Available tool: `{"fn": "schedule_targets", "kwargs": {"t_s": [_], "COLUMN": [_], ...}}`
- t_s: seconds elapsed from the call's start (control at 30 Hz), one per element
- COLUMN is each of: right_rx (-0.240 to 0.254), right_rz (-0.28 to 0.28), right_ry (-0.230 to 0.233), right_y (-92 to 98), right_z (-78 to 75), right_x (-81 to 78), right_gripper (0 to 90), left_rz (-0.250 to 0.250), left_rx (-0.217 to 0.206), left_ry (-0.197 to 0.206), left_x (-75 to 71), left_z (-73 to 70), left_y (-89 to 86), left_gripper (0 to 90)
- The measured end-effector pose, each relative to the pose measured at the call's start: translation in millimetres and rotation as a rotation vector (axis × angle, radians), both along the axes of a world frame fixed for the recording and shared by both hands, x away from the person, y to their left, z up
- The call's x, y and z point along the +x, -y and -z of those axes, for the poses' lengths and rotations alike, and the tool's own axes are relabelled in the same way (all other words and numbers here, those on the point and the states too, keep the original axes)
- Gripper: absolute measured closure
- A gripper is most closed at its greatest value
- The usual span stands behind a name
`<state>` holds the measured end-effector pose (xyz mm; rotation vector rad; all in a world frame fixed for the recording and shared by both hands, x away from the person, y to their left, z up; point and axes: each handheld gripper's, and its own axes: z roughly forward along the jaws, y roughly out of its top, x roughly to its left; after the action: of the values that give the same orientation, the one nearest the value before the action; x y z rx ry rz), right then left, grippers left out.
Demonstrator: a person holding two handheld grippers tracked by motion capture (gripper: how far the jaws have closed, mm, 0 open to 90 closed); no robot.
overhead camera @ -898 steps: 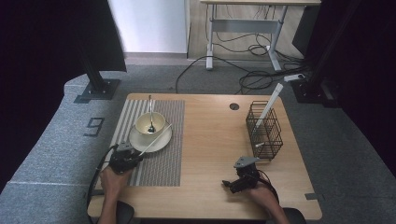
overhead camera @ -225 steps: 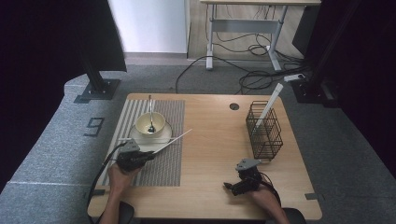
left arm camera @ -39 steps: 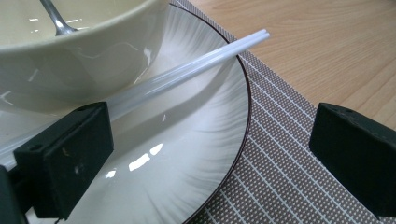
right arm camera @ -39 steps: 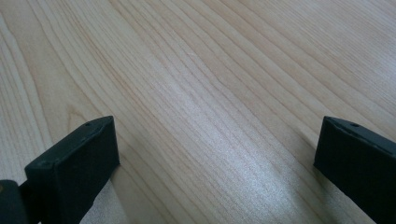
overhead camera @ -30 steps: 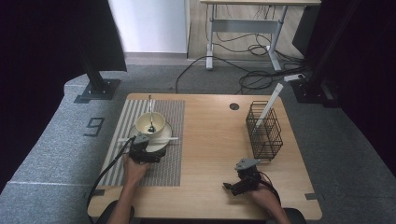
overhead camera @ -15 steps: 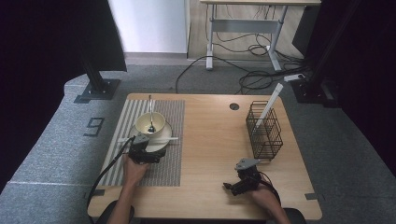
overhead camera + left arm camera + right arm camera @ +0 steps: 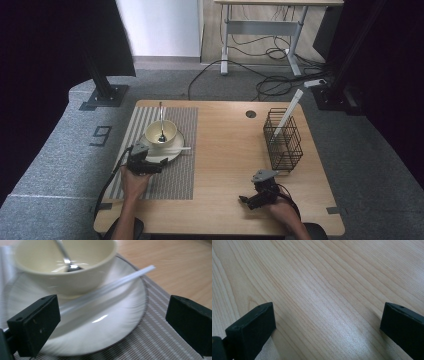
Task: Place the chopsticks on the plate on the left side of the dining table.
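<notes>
Left gripper view: chopstick (image 7: 107, 288) on plate (image 7: 125, 322).

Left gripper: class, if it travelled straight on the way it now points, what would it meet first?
Probably the white stick lying on the plate, then the bowl; the left gripper is open, though depth is uncertain.

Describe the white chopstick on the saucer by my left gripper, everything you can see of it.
The white chopstick is one thin, straight, squared stick, plastic by its look. It lies flat across the saucer, close against the foot of the cream bowl, and its far tip juts past the saucer's rim over the striped placemat. The left gripper is open in front of it, its fingers clear of the stick.
</notes>
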<state>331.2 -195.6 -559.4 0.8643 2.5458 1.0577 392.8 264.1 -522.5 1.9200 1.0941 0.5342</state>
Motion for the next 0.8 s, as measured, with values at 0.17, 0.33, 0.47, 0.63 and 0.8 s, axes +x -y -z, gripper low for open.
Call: {"fn": "schedule_targets", "kwargs": {"t_s": [0.17,0.33,0.47,0.63,0.8], "right_rx": [0.000,0.000,0.000,-0.001,-0.001], "right_rz": [0.000,0.000,0.000,-0.002,-0.002], "right_ry": [0.000,0.000,0.000,0.001,0.001], "right_y": [0.0,0.0,0.0,0.1,0.1], "right_z": [0.0,0.0,0.0,0.0,0.0], "right_x": [0.0,0.0,0.0,0.1,0.1], "right_gripper": [0.0,0.0,0.0,0.0,0.0], "left_rz": [-0.096,-0.178,-0.219,-0.228,-0.225], "left_rx": [0.030,0.033,-0.001,-0.044,-0.054], "left_ry": [0.023,0.030,0.027,-0.001,-0.021], "left_x": [-8.1,-12.9,-12.1,-5.3,0.5], "left_z": [-3.2,0.7,6.0,13.7,17.4], "left_y": [-26.9,-49.5,-61.7,-69.0,-70.4], "left_gripper": [0.0,0.0,0.0,0.0,0.0]}}
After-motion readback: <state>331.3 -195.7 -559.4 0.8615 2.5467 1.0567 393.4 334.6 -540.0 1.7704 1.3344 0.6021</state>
